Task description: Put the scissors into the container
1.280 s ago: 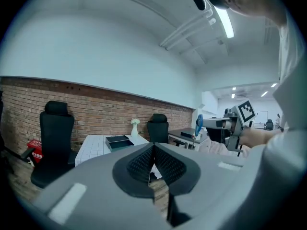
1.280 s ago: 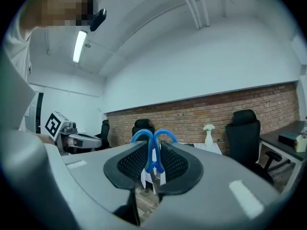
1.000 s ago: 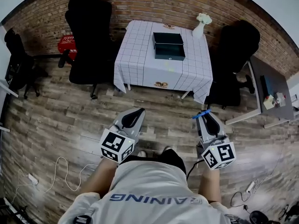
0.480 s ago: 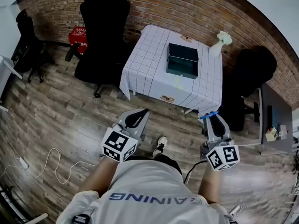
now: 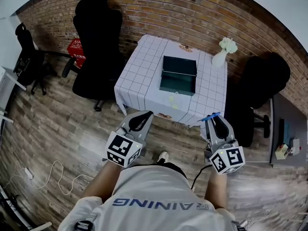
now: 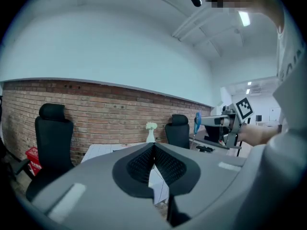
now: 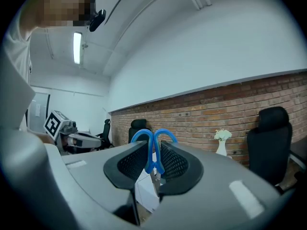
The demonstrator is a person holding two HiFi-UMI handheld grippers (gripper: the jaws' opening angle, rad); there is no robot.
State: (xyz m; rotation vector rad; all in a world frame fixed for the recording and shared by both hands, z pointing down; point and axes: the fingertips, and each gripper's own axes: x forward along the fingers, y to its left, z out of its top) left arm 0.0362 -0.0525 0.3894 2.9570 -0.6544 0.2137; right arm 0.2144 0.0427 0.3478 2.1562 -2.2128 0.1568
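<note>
Blue-handled scissors [image 7: 153, 143] stand between the jaws of my right gripper [image 7: 153, 159], which is shut on them, handle loops pointing up. In the head view the scissors [image 5: 210, 116] poke out at the tip of the right gripper [image 5: 215, 121], just short of the table's near right corner. The dark green open container [image 5: 178, 75] sits in the middle of the white checked table [image 5: 144, 76]. My left gripper [image 5: 139, 119] hovers in front of the table's near edge, jaws shut and empty; in its own view the left gripper [image 6: 153, 159] shows pads pressed together.
A white vase with flowers [image 5: 221, 54] stands at the table's far right corner. Black office chairs [image 5: 98, 47] flank the table on the left and right [image 5: 262, 85]. A red crate [image 5: 76, 49] lies by the brick wall. A grey desk [image 5: 288, 134] is at right. A person's foot [image 5: 163, 156] shows below.
The view has moved closer to the table, which now lies just ahead of both grippers. The right gripper still holds the scissors; the left stays shut.
</note>
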